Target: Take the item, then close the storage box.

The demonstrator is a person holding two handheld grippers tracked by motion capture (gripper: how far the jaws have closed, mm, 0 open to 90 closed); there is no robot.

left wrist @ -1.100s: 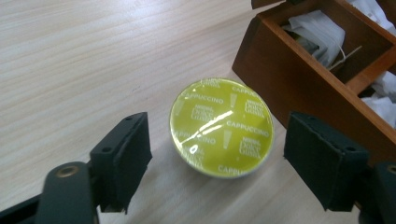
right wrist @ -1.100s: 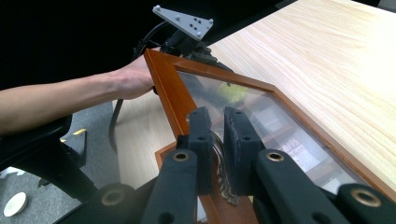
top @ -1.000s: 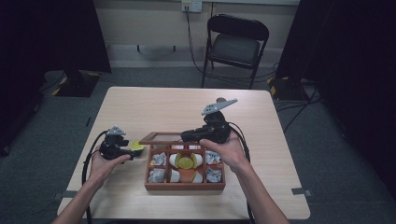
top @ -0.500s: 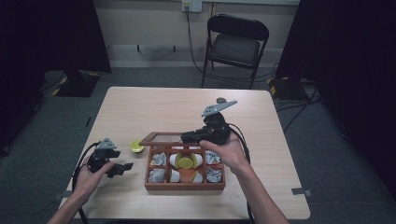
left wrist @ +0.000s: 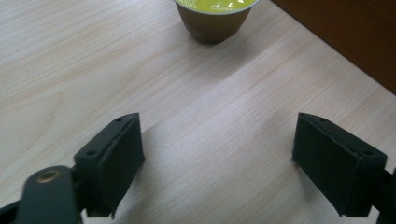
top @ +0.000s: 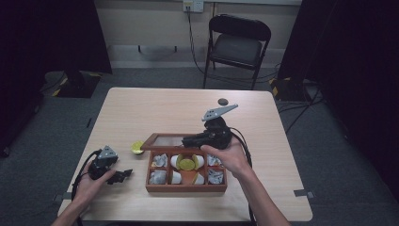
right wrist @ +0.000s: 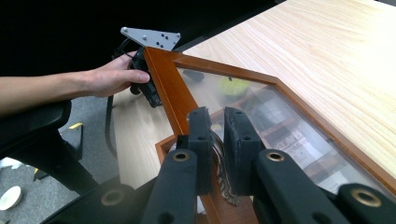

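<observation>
Right hand-held gripper (right wrist: pixel 215 135) clamped on the lid clasp (right wrist: pixel 223 175), propping the glass lid (top: pixel 165 141) of the wooden box (top: pixel 186 187) open for access; left hand-held gripper (left wrist: pixel 217 158) jaws apart, empty, near-left of the yellow-green capsule (left wrist: pixel 215 16) on the surface (top: pixel 155 108)

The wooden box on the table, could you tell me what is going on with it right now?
A person is working at the table with a gripper in each hand. The right gripper is shut on the metal clasp at the front edge of the glass lid, holding the wooden box open. Inside are wrapped packets and a yellow-green pod. The left gripper is open, its fingers wide apart over bare wood near the table's front edge. A coffee pod stands on the table beside the box.
</observation>
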